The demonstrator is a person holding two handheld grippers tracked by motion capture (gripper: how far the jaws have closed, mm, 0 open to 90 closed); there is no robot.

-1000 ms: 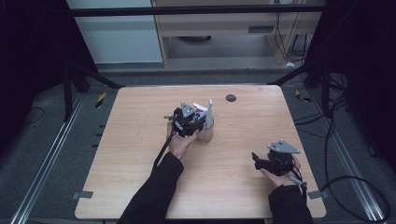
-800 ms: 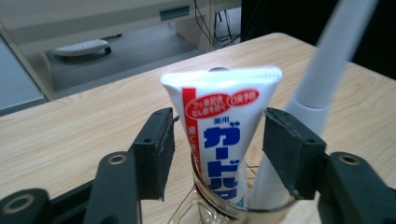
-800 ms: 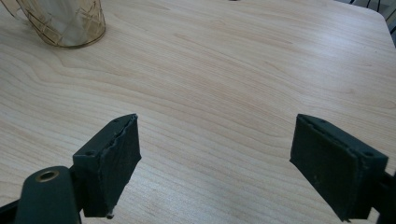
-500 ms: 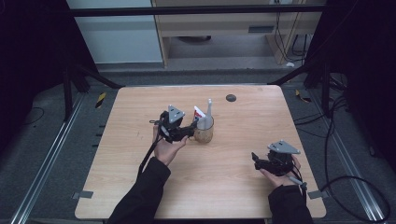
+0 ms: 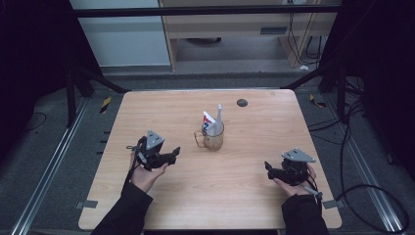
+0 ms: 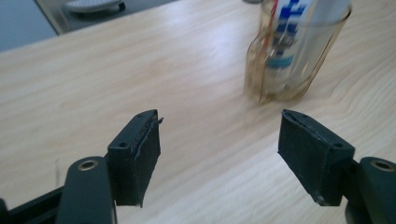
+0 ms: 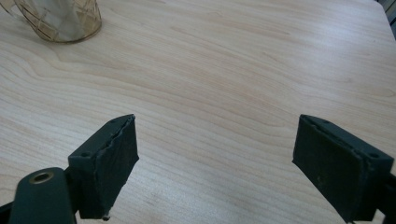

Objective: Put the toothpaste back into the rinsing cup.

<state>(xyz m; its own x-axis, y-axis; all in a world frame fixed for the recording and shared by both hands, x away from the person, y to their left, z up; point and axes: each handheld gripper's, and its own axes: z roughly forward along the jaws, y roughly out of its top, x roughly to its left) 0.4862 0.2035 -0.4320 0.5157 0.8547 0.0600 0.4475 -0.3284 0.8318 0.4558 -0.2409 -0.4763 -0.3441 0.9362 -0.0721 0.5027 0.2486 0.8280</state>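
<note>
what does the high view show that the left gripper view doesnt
High view alone: both hands, the left gripper and the right gripper held apart over the table, a small dark disc near the far edge, and the floor and furniture beyond.

Left gripper view alone: its two black pads close up, standing wide open with nothing between them.

Shared: the wooden tabletop and the amber glass mug holding a toothpaste tube.

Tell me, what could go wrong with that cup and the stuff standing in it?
The glass cup looks light, and the toothpaste tube and toothbrush stick up above its rim, so a bump might tip it. The left tongs are open and close beside it, so a careless swing could knock it over.
</note>
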